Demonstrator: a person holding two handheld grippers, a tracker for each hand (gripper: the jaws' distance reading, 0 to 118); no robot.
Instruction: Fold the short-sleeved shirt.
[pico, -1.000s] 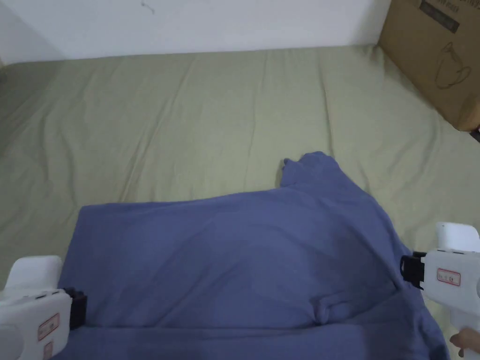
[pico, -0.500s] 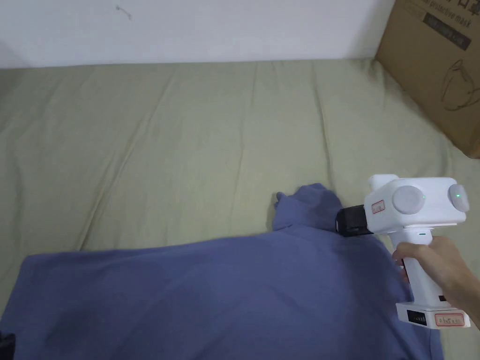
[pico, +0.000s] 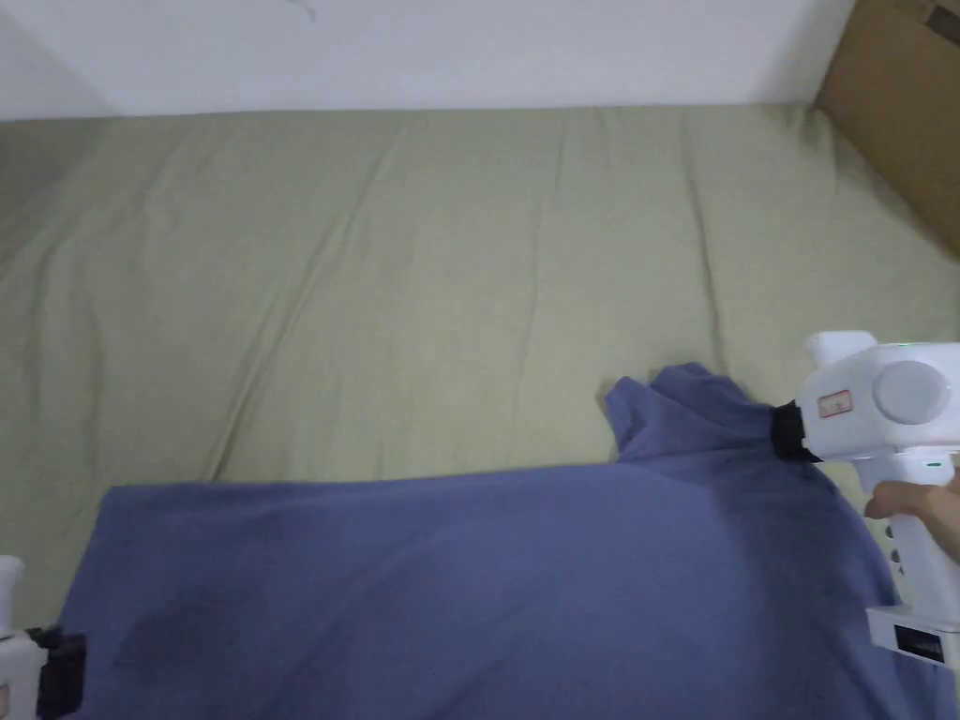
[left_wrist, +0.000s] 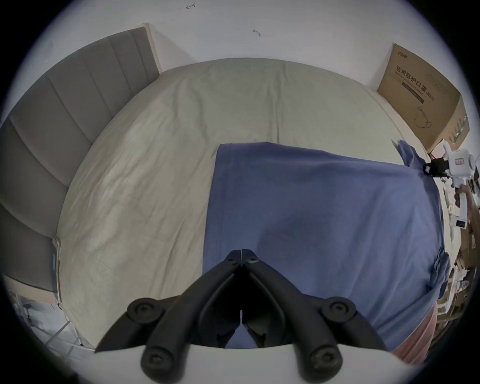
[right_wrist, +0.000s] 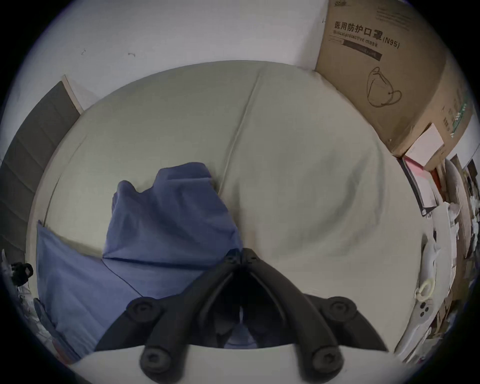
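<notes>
— Two grippers: what is the head view showing?
— A blue short-sleeved shirt (pico: 487, 572) is lying flat on the bed (pico: 422, 281). The right gripper (pico: 786, 433) is meeting its sleeve; the left gripper (pico: 58, 670) is sitting at its left edge.
— Left gripper view?
— Its jaws are pressing together over the shirt; whether fabric is being pinched, I cannot tell.
— Right gripper view?
— Jaws are pressing together at the sleeve (right_wrist: 171, 215) edge; whether they are pinching it, I cannot tell. A cardboard box (right_wrist: 389, 78) is standing beyond.
</notes>
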